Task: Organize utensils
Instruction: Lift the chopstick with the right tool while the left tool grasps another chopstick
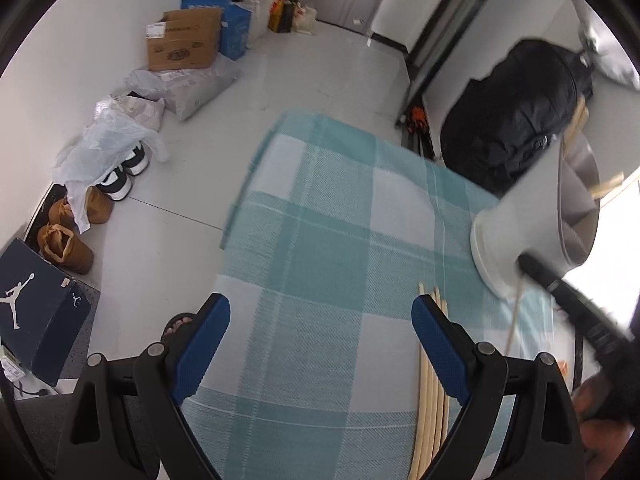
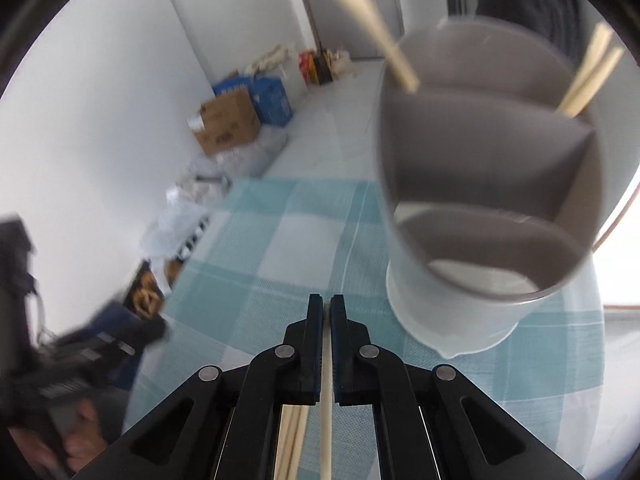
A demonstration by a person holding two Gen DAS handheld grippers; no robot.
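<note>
- Right gripper [image 2: 326, 312], bottom center of its view, is clamped tight on 1 chopstick [image 2: 326, 400], which runs back between the jaws toward the bottom edge.
- Just right of it stands the gray utensil holder [image 2: 480, 300], split by dividers, on the teal checked tablecloth [image 2: 280, 240].
- Chopsticks already poke from the holder: a pair [image 2: 378, 40] at its upper left rim and another pair [image 2: 588, 76] at the upper right.
- Left gripper [image 1: 320, 344] hangs wide open over the cloth, holding nothing.
- Loose chopsticks [image 1: 430, 400] lie on the cloth at lower right of the left view, partly behind the right finger [image 1: 440, 352].
- Boxes [image 1: 188, 40] and shoes [image 1: 72, 240] line the wall, upper left.
</note>
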